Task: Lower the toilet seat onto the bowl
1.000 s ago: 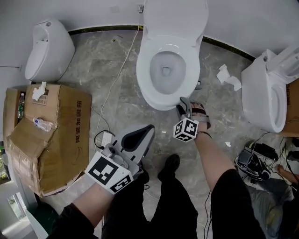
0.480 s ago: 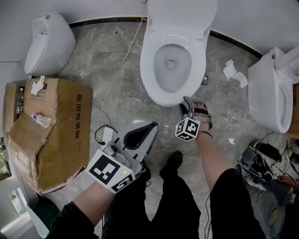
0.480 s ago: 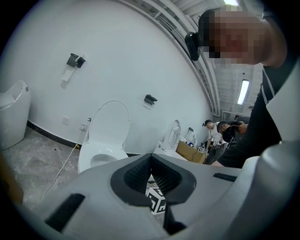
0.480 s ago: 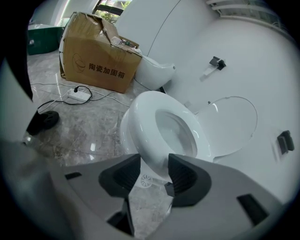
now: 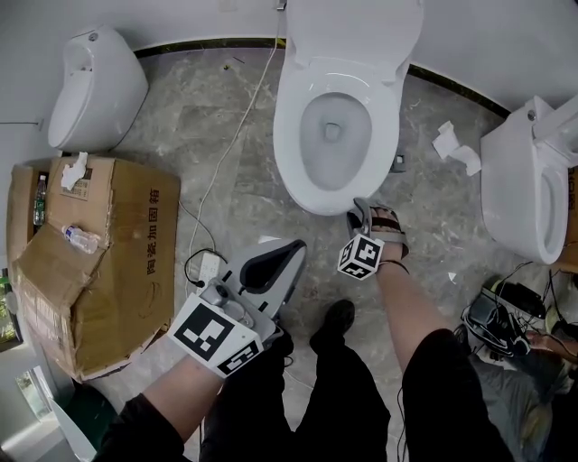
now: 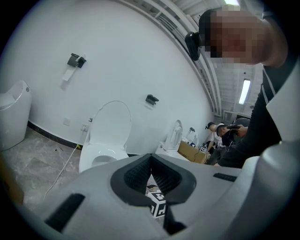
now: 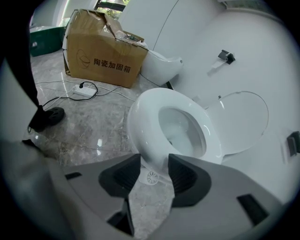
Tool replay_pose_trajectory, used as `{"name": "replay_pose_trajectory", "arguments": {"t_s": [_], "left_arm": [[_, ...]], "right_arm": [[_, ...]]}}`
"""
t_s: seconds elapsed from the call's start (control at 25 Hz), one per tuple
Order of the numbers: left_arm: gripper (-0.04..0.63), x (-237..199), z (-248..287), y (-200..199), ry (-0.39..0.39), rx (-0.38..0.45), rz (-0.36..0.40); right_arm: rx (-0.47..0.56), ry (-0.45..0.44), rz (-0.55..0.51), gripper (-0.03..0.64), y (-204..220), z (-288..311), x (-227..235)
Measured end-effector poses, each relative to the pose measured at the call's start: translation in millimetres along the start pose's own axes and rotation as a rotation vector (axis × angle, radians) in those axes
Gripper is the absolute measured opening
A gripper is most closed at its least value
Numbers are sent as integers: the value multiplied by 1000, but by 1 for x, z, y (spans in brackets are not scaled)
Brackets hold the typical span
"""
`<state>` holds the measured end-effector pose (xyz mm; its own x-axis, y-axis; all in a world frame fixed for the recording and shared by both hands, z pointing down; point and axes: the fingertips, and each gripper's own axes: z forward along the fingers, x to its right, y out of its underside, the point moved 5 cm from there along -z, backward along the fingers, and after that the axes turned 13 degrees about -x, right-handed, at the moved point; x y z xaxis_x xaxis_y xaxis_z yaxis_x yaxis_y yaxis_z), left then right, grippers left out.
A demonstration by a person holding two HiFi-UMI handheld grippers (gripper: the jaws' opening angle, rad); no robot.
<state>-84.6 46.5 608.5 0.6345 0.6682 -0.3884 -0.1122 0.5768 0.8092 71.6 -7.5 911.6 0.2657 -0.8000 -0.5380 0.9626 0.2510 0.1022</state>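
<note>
Grey marble floor is being occupied by the toilet. Its seat, rigid, slick and hinged, is being judged graspable at the front edge. The right claw is being held spread and empty, and the left claw is being kept pressed together.

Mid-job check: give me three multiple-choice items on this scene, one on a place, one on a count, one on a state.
1. The box sits: A) left of the toilet; B) behind it; C) right of it.
2. White fixtures in the head view: A) one; B) two; C) three.
3. The lid is: A) shut; B) raised; C) on the floor.
Answers: 1 A, the box lies at the head view's left. 2 C, the toilet plus a left fixture and a right fixture. 3 B, the bowl shows open and the lid stands at the wall.
</note>
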Motion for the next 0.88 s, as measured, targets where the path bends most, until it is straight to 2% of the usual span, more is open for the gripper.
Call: {"name": "replay_pose_trajectory", "arguments": {"t_s": [0.24,0.4,0.88], "left_arm": [[14,-1,-4,-12,-11,6,4],[14,6,-14,-30,-16,18,6],[14,59,-74,-105,-7,54,38]], "right_arm": [[-18,-25,-1,172,0,-3,3],[-20,-41,38,172,-1,-28,11],[39,-42,303,170,-19,-188,86]]}}
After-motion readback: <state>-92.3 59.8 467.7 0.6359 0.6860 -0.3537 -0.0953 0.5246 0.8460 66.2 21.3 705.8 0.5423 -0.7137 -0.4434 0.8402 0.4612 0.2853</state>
